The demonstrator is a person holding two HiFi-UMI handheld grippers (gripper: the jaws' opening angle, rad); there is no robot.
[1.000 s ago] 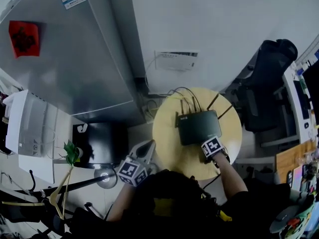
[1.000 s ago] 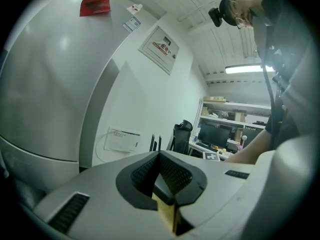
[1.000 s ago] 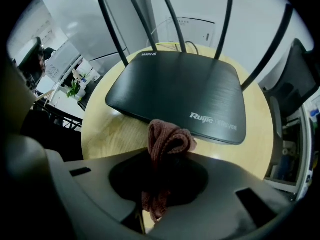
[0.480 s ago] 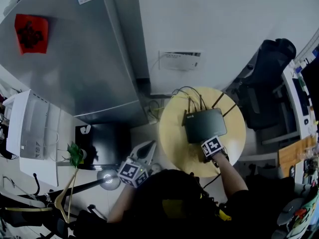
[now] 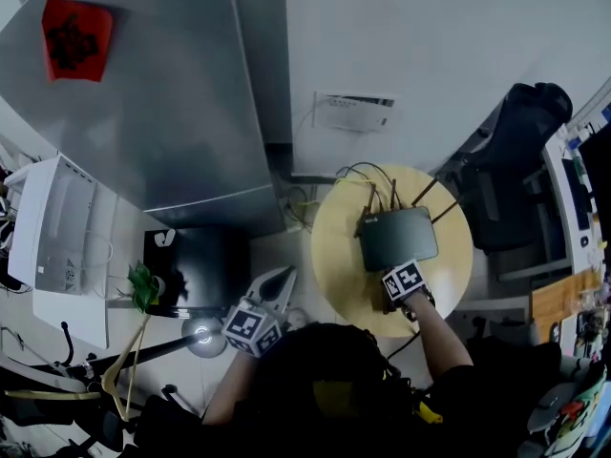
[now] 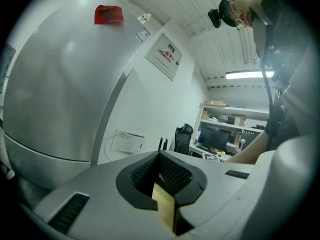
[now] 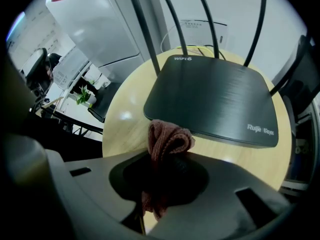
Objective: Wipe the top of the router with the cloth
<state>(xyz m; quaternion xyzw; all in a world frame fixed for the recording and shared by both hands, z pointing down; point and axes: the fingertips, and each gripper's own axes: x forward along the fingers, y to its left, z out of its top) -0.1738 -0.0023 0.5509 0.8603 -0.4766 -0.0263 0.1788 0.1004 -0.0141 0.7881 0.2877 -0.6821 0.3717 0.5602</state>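
A flat black router (image 5: 398, 239) with several upright antennas lies on a small round wooden table (image 5: 334, 256). In the right gripper view the router (image 7: 215, 101) fills the middle, its top bare. My right gripper (image 5: 401, 277) sits at the router's near edge, shut on a bunched reddish-brown cloth (image 7: 167, 139). The cloth sticks out of the right gripper (image 7: 167, 159) and hangs just in front of the router's near edge, over the table (image 7: 125, 119). My left gripper (image 5: 277, 289) is held off the table's left side, jaws together on nothing, and the left gripper (image 6: 160, 156) points up at the wall.
A tall grey refrigerator (image 5: 162, 113) stands left of the table. Cables (image 5: 358, 175) run from the router to a white wall box (image 5: 355, 113). A black office chair (image 5: 520, 160) is at the right, a black box (image 5: 191, 265) and a plant (image 5: 143, 289) at the left.
The head view has shifted, so the table and router sit further right. My right gripper with the cloth has slid a little left along the router's near edge. The left gripper holds still.
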